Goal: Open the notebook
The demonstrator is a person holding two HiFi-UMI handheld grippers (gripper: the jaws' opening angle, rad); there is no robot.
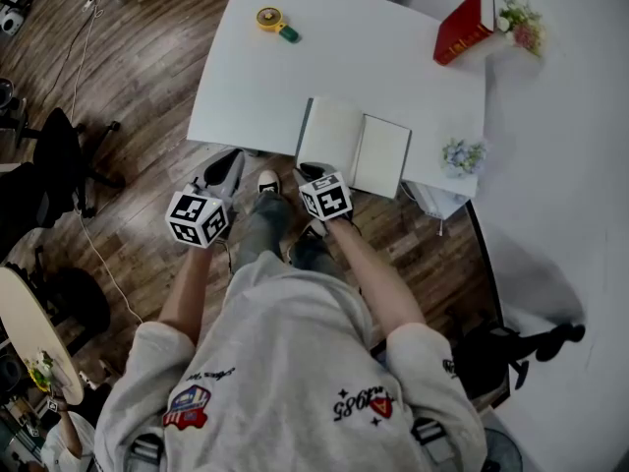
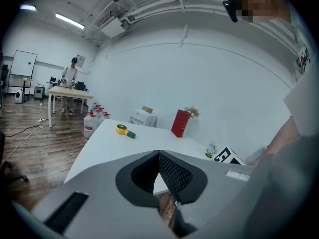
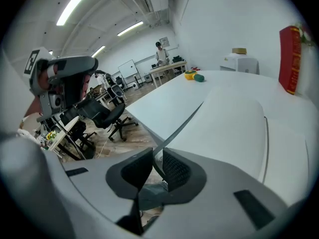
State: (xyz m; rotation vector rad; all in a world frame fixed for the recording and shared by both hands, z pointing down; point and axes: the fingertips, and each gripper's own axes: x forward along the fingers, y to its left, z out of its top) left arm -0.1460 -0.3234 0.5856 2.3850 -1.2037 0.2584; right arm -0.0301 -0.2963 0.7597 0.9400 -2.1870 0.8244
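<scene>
The notebook (image 1: pixel 378 155) lies spread open at the near edge of the white table (image 1: pixel 256 87), white pages up. Its left cover (image 1: pixel 329 131) slopes up a little off the table. My right gripper (image 1: pixel 313 173) is at that cover's near edge. In the right gripper view the thin cover edge (image 3: pixel 184 126) runs in between the jaws (image 3: pixel 157 166), which stand slightly apart with a gap beside it. My left gripper (image 1: pixel 228 170) hangs off the table's near edge to the left of the notebook, its jaws (image 2: pixel 158 158) shut with nothing in them.
A red book (image 1: pixel 464 26) and a flower sprig (image 1: pixel 521 13) stand at the far right of the table, a yellow and green tool (image 1: pixel 275 20) at the far left, small flowers (image 1: pixel 462 155) at the near right corner. Office chairs (image 1: pixel 54 160) stand on the wooden floor to the left.
</scene>
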